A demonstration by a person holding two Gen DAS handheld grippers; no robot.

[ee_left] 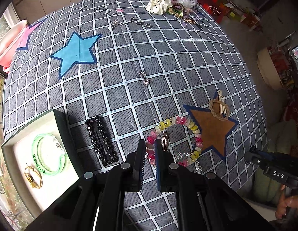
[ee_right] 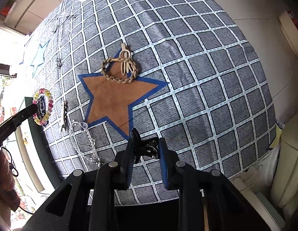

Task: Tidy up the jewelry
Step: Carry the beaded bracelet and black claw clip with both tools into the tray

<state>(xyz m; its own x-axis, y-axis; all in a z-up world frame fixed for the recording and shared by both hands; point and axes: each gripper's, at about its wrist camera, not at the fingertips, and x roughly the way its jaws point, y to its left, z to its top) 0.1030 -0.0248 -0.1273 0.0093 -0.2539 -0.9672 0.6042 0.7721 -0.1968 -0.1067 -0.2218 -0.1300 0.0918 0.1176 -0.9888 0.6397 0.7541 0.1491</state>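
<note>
My left gripper (ee_left: pixel 150 144) is shut on a pink, yellow and white coil hair tie (ee_left: pixel 189 125) and holds it just above the cloth; in the right wrist view the hair tie (ee_right: pixel 43 106) hangs from its fingers. A cream jewelry box (ee_left: pixel 23 148) at the left holds a green bangle (ee_left: pixel 48 154) and a gold earring (ee_left: pixel 33 177). My right gripper (ee_right: pixel 146 150) is shut on a black hair claw clip (ee_right: pixel 147 148) near the table's front edge. A black beaded snap clip (ee_left: pixel 101 140) lies beside the box.
A braided tan bracelet (ee_right: pixel 120 69) lies on the brown star. A clear bead chain (ee_right: pixel 85 140), a thin metal clip (ee_right: pixel 63 115) and a small silver piece (ee_left: pixel 144 78) lie on the checked cloth (ee_left: pixel 168 57). A pile of scrunchies (ee_left: pixel 168 2) sits far back.
</note>
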